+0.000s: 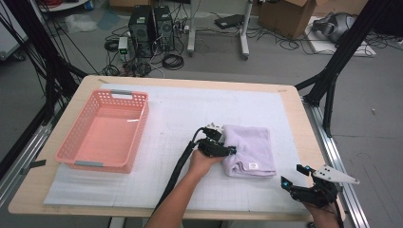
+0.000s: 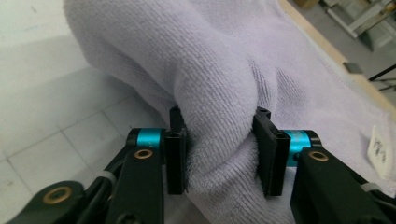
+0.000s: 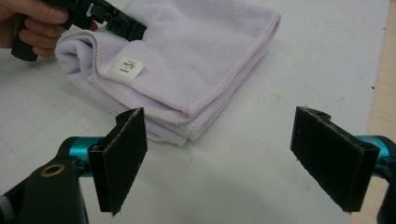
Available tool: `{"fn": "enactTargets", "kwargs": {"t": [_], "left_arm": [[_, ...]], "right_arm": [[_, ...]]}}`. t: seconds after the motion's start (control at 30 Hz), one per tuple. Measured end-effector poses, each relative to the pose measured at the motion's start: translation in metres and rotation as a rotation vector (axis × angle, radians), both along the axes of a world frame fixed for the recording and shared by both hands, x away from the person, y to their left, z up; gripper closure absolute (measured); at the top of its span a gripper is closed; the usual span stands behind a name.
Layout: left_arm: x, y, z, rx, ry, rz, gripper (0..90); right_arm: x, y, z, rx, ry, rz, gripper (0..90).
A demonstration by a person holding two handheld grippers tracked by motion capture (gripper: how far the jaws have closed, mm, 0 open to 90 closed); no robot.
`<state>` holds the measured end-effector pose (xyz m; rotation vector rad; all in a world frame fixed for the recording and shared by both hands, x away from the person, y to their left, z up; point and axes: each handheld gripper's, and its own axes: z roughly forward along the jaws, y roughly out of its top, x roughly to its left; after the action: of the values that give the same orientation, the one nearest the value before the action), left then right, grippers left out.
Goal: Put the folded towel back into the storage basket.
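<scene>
Your left gripper pinched a thick fold of the lilac towel at its left edge, pads pressed into the pile. Your right gripper hung wide apart near the table's front right corner, nothing between its pads. The towel lay folded, soft and ribbed, a white label on top, mid-table on the white gridded mat. The pink basket stood bare at left. Computer towers and cables lay on the floor beyond.

Your right gripper holds its jaws wide apart over the white mat, nothing between them. The folded lilac towel lies just beyond the near pad. At the towel's far corner, your left gripper bites the fabric.
</scene>
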<state>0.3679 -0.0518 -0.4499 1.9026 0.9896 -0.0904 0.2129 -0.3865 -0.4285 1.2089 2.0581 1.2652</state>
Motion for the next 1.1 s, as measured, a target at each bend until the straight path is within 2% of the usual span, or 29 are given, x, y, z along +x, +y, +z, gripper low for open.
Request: {"fn": "enactTargets", "kwargs": {"t": [0.17, 0.37, 0.53, 1.03, 1.1], "left_arm": [[-0.004, 0.001, 0.006, -0.003, -0.038, -0.017, 67.2], [-0.009, 0.01, 0.019, -0.071, -0.088, -0.032, 67.9], [-0.013, 0.025, 0.033, -0.124, -0.136, -0.051, 68.1], [-0.023, 0.08, 0.065, -0.132, -0.226, -0.051, 70.5], [-0.025, 0.087, 0.071, -0.145, -0.238, -0.048, 70.6]], "right_arm": [[-0.001, -0.003, 0.0, 0.008, 0.004, -0.008, 17.5], [-0.002, -0.004, 0.001, 0.007, -0.005, -0.007, 17.5], [-0.002, -0.006, 0.002, 0.019, -0.004, -0.011, 17.5], [-0.003, -0.003, 0.003, 0.021, -0.009, -0.004, 17.5], [-0.003, -0.003, 0.004, 0.024, -0.013, -0.005, 17.5]]}}
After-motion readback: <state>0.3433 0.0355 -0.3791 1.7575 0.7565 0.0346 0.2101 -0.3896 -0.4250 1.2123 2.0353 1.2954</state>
